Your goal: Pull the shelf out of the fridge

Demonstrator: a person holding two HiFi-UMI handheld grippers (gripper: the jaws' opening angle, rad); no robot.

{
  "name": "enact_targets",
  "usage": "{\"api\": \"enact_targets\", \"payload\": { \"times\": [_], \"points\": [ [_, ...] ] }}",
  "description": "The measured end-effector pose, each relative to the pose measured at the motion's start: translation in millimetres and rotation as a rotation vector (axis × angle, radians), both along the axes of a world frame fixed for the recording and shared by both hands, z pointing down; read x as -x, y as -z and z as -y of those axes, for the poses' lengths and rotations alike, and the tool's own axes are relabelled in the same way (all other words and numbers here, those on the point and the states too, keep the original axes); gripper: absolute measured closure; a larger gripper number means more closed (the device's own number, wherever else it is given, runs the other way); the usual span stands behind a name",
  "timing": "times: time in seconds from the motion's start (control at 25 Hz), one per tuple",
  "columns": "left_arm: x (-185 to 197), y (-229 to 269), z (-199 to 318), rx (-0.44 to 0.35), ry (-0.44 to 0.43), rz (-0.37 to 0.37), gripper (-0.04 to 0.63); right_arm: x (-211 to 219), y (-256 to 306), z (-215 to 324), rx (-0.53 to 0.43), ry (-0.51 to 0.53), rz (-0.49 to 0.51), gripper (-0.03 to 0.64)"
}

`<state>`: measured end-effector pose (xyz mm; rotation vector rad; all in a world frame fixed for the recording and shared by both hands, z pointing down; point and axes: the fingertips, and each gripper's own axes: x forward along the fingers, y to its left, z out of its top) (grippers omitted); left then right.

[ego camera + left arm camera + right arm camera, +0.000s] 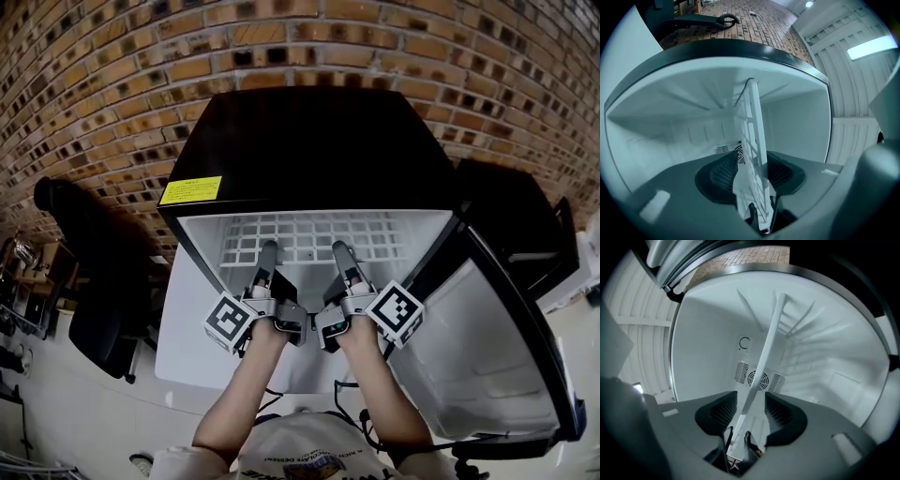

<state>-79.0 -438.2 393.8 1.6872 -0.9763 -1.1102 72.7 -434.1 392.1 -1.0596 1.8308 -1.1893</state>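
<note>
A black mini fridge (pixel 309 141) stands with its door (pixel 487 356) swung wide to the right. Inside lies a white wire shelf (pixel 309 234), level and near the top. My left gripper (pixel 267 255) and right gripper (pixel 340 255) reach side by side to its front edge. In the left gripper view the shelf (pixel 752 117) runs edge-on between the wide jaws of the left gripper (pixel 752 172). The right gripper view has the shelf's thin edge (pixel 768 343) between the jaws of the right gripper (pixel 751 413), with a gap on each side. Both grippers are open.
A brick wall (pixel 94 75) stands behind the fridge. A black office chair (pixel 94 281) is close on the left and a dark cabinet (pixel 516 225) on the right. The fridge's back wall carries a fan vent (pixel 758 378). A yellow label (pixel 190 190) marks the top's front left corner.
</note>
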Motion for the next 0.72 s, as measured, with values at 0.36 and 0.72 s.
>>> {"api": "enact_targets", "payload": {
  "times": [0.36, 0.72],
  "points": [
    [4.2, 9.5, 9.4, -0.01, 0.068, -0.01, 0.563, -4.2, 2.4, 22.5, 0.016, -0.067, 0.008, 0.558],
    [5.1, 6.5, 9.6, 0.032, 0.067, -0.021, 0.574, -3.9, 2.0, 21.8, 0.009, -0.075, 0.006, 0.557]
  ]
}}
